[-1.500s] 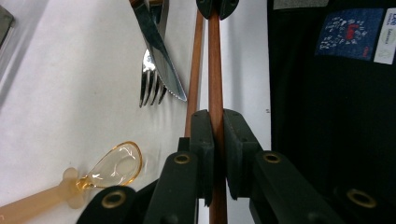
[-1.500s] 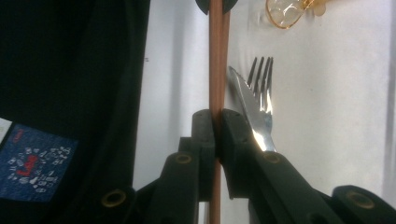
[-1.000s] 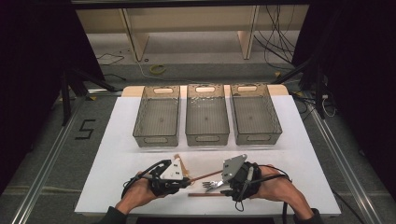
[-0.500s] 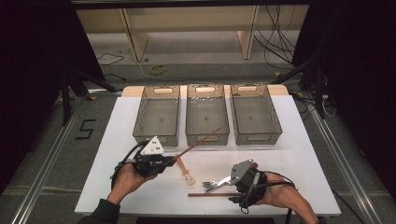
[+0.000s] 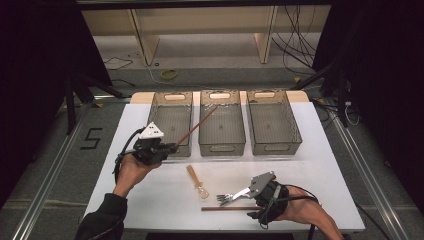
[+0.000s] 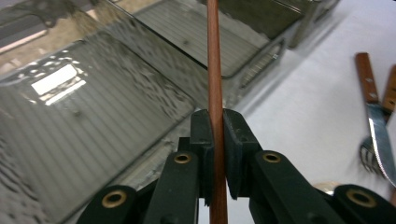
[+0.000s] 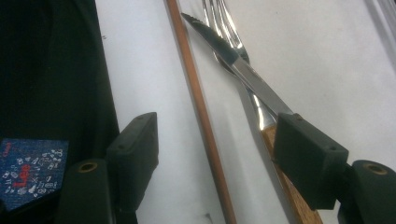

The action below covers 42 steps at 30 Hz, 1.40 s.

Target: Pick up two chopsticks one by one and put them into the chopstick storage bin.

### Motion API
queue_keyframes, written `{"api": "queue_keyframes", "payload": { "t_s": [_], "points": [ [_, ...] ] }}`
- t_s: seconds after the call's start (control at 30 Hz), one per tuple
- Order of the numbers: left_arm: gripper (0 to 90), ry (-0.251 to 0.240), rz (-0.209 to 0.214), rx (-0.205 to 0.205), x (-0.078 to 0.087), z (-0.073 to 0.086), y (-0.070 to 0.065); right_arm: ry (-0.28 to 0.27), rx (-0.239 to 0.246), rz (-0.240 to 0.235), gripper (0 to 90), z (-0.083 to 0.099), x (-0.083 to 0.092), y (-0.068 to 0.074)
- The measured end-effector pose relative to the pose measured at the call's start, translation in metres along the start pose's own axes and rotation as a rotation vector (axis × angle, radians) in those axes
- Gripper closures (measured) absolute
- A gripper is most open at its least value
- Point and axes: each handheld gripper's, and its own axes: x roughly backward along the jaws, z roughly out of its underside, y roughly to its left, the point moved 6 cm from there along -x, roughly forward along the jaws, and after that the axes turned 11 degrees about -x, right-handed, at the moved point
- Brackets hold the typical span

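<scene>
A brown chopstick (image 5: 196, 126) is being clamped between the pads of the left gripper (image 5: 161, 150), its far end slanting up over the middle bin (image 5: 222, 145) from the near left. Nearer than that bin, a wooden spoon (image 5: 197, 182) is lying on the white table (image 5: 320, 150). To the near right of the bin, the right gripper (image 5: 244, 194) is being held with its jaws parted, having just been opening; a second chopstick (image 7: 198, 107), a knife (image 7: 243, 72) and a fork (image 7: 222, 28) are lying ungripped between them.
</scene>
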Motion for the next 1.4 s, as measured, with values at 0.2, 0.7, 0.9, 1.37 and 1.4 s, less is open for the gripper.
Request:
{"api": "queue_keyframes", "payload": {
  "t_s": [0.2, 0.7, 0.9, 1.37, 1.4],
  "points": [
    [83.0, 0.016, -0.050, 0.046, -0.003, -0.005, 0.027, -0.001, 0.000, -0.002, 32.6, 0.001, -0.001, -0.001],
    [82.9, 0.063, -0.118, 0.182, -0.025, -0.001, 0.075, 0.002, -0.006, -0.006, 32.6, 0.002, -0.003, -0.001],
    [82.8, 0.083, -0.134, 0.229, -0.030, 0.008, 0.082, -0.002, -0.002, -0.004, 32.6, 0.002, -0.002, -0.002],
    [81.6, 0.134, -0.168, 0.300, -0.037, 0.029, 0.094, 0.005, 0.000, -0.008, 32.4, 0.003, -0.002, -0.002],
    [73.4, 0.133, -0.168, 0.306, -0.036, 0.030, 0.094, 0.002, 0.001, -0.007, 32.5, 0.003, -0.001, -0.002]
  ]
}}
